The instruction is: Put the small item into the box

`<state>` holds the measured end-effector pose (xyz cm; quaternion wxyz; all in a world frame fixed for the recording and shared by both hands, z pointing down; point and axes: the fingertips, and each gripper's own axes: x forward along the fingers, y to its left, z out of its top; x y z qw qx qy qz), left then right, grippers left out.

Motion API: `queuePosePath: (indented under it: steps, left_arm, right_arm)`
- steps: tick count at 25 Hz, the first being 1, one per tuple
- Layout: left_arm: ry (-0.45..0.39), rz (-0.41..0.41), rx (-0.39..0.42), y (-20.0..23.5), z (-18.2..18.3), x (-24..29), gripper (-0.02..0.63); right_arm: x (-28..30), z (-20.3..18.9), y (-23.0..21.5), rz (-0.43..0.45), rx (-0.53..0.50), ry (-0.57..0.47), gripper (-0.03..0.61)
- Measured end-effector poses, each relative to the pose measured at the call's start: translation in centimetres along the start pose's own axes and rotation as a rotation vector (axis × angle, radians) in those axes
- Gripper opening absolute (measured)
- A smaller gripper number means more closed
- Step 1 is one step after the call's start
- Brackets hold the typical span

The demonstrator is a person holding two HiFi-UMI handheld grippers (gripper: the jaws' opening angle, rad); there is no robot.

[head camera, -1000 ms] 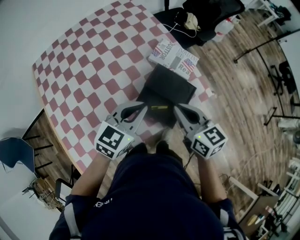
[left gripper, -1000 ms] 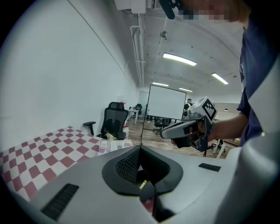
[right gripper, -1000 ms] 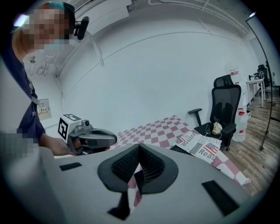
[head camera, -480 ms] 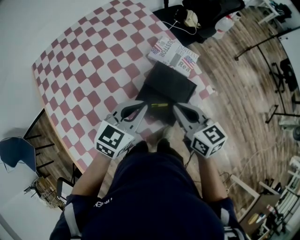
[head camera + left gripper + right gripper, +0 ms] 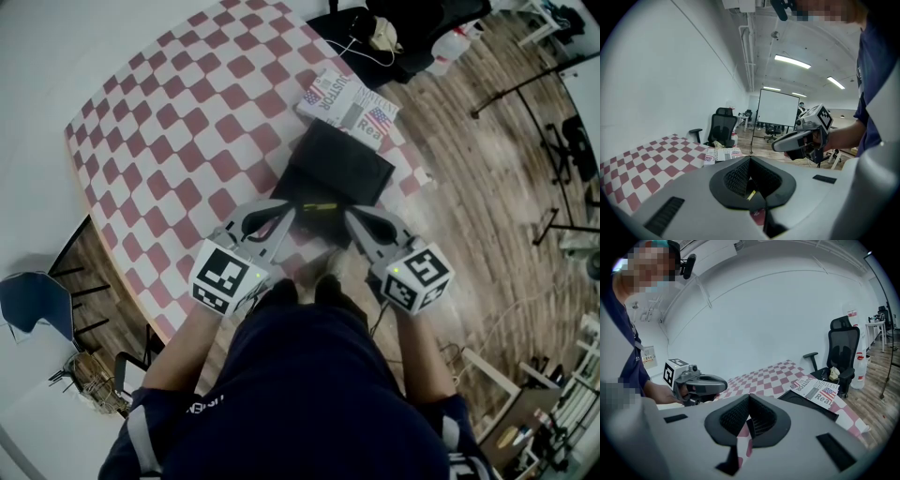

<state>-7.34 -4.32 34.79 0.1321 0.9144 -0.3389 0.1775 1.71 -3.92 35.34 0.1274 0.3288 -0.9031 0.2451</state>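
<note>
A flat black box [image 5: 336, 172] lies on the checkered table [image 5: 169, 122] near its front right corner. A small yellow item [image 5: 319, 207] rests at the box's near edge. It also shows as the yellow item [image 5: 751, 195] through the slit under the left pads. My left gripper [image 5: 287, 212] [image 5: 750, 161] is shut and empty, its tip just left of the item. My right gripper [image 5: 351, 217] [image 5: 749, 399] is shut too, just right of the item, holding nothing. Both point at the box's near edge from either side.
A folded newspaper [image 5: 349, 103] lies against the box's far side, at the table's right edge. Beyond it stands a black office chair [image 5: 394, 37] with a white jug [image 5: 448, 54] beside it. Wood floor [image 5: 487, 187] runs to the right. The person's body fills the near foreground.
Almost nothing: the head view shifts slightly, and both grippers keep their places on either side of the yellow item, still shut.
</note>
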Motion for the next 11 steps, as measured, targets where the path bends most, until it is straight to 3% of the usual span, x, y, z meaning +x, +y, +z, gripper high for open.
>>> queuePosePath:
  steps: [11]
  left_arm:
    - [0.012,0.005,-0.004,-0.17,-0.74,-0.28,0.031]
  right_arm:
    - [-0.39,-0.71,0.26,-0.001,0.01,0.006,0.015]
